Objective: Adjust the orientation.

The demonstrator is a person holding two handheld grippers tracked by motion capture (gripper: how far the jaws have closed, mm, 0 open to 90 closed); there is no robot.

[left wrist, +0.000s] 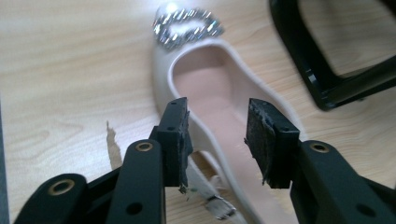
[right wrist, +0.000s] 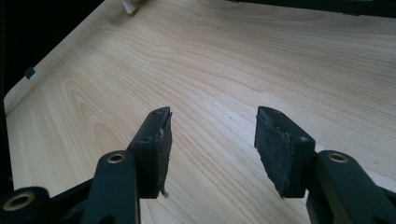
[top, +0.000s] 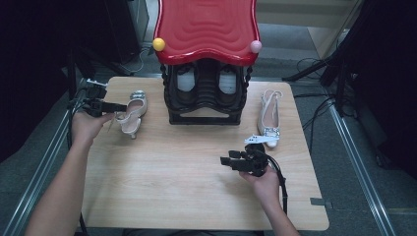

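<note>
Shoe [left wrist: 219,93] | between parted jaws of left gripper [left wrist: 219,140] | untouched

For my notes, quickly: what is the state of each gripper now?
Left gripper: open, jaws astride the pale shoe, not pressing.
Right gripper: open, holding nothing.

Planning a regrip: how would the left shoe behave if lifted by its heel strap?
The left shoe would probably dangle: its thin strap looks floppy. The glossy upper may slip between the pads. The jewelled buckle adds toe weight, so it likely tips forward.
</note>
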